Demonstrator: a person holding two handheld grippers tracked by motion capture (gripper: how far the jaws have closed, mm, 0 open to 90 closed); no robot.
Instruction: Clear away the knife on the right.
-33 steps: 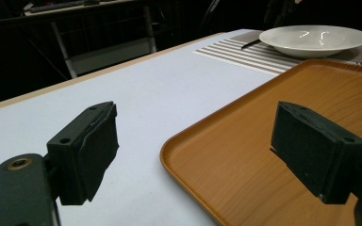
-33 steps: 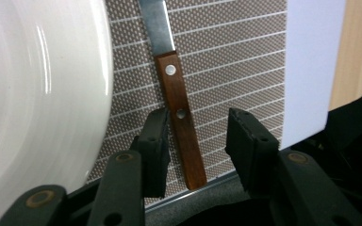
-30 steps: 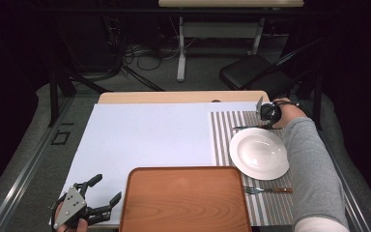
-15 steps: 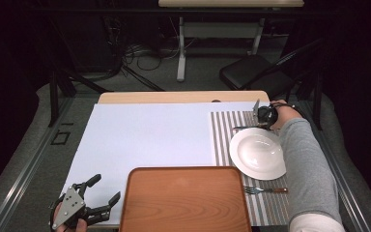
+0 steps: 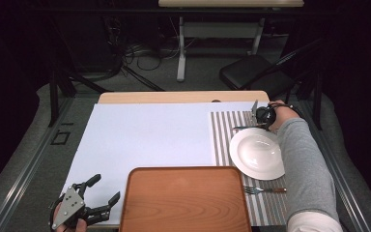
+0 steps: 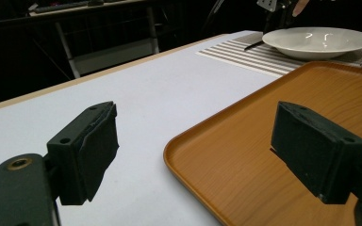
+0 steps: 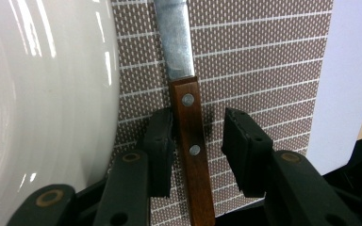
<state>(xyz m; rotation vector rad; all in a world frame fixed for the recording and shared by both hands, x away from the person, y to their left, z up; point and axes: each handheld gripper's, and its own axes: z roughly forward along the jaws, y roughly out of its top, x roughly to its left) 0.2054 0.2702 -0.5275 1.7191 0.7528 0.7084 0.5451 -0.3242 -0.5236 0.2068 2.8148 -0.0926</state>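
Note:
A wooden-handled knife point(image 7: 191, 136) lies on the striped placemat point(image 7: 264, 56) beside the white plate point(image 7: 37, 94), blade pointing away. My right gripper point(image 7: 200, 127) straddles the handle. One pad rests against the wood, the other stands off with a gap, so it is open. From above, that gripper point(image 5: 258, 118) sits at the plate's point(image 5: 257, 153) far edge, with the knife point(image 5: 244, 127) pointing left. My left gripper point(image 5: 107, 187) hovers open at the table's front left, beside the brown tray point(image 5: 186, 200), with nothing between its pads.
A fork point(image 5: 264, 190) lies on the placemat point(image 5: 222, 135) in front of the plate, right of the tray. A pale sheet point(image 5: 149, 135) covers the tabletop. A black chair point(image 5: 251, 72) stands beyond the far edge.
My right hand has edged slightly left along the plate's far edge. The left gripper has stayed where it was.

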